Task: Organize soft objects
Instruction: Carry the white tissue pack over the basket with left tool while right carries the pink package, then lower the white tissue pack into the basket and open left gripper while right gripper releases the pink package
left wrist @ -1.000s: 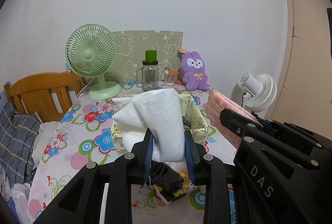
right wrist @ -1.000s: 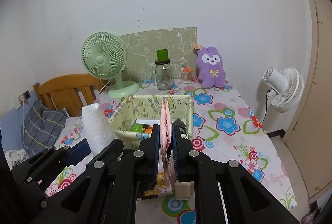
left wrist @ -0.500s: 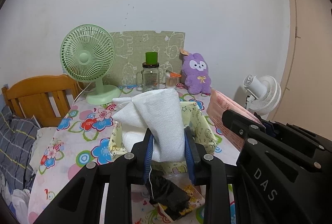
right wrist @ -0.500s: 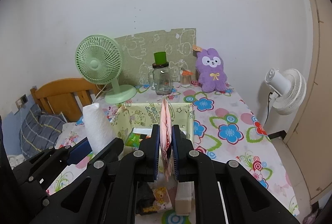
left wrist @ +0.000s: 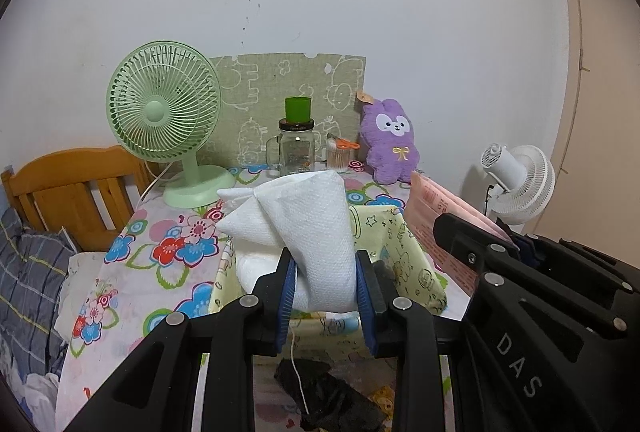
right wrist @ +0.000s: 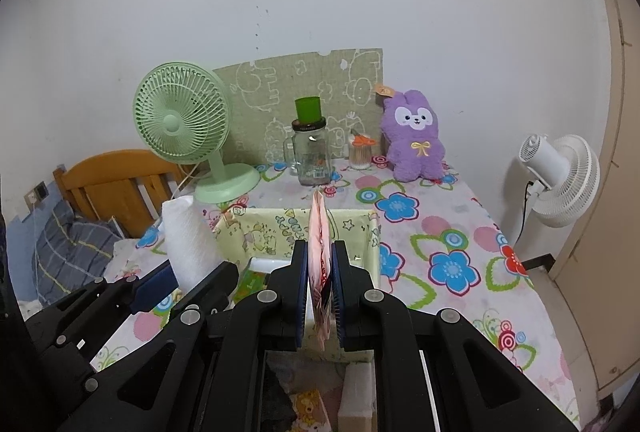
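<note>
Left wrist: left tongs (left wrist: pixel 325 282) pinch white tissue (left wrist: pixel 316 228); right tongs (right wrist: pixel 320 282) clamp pink packet (right wrist: pixel 319 232) over bin (right wrist: pixel 256 232).

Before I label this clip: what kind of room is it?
Probably a bedroom at home: a wooden bed frame with bedding beside a flowered table, and a purple plush bunny.

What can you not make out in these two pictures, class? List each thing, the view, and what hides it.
1. Basket floor, left wrist view: hidden by the white tissue pack in the left gripper.
2. Print on the pink packet, right wrist view: seen edge-on in the right gripper.
3. Dark thing on the table, left wrist view: cut off by the bottom edge and gripper frame.
4. Little jar contents: too small.
</note>
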A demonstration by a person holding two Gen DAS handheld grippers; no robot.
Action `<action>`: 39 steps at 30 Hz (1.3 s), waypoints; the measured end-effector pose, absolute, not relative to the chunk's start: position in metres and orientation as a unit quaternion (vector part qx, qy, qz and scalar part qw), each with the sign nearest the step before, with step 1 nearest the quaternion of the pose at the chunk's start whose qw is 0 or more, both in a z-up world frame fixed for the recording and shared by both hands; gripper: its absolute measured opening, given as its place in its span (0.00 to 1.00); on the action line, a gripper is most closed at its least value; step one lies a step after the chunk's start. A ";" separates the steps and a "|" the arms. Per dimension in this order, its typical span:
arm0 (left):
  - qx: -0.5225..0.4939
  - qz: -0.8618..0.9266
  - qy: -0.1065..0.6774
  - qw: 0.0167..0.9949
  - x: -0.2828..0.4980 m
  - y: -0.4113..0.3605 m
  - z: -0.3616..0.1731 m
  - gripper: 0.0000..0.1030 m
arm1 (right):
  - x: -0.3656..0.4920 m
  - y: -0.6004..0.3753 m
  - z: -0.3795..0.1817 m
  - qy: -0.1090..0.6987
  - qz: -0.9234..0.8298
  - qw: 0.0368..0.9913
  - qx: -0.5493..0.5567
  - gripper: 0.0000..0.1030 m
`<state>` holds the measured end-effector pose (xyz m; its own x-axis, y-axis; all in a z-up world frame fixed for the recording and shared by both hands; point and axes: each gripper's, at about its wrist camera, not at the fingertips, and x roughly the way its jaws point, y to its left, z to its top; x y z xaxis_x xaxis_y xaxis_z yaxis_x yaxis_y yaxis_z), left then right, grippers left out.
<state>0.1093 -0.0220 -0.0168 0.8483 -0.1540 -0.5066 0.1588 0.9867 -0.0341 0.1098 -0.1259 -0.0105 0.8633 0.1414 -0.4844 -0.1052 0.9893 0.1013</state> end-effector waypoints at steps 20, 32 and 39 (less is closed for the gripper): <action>-0.001 -0.079 0.298 0.951 0.160 -0.020 -0.039 0.27 | 0.156 -0.119 -0.028 0.268 0.069 0.960 0.038 0.14; -0.006 -0.068 0.334 0.940 0.188 -0.016 -0.067 0.28 | 0.186 -0.116 -0.054 0.283 0.071 0.956 0.034 0.14; -0.005 -0.070 0.368 0.927 0.201 -0.017 -0.082 0.33 | 0.204 -0.116 -0.070 0.299 0.068 0.951 0.033 0.14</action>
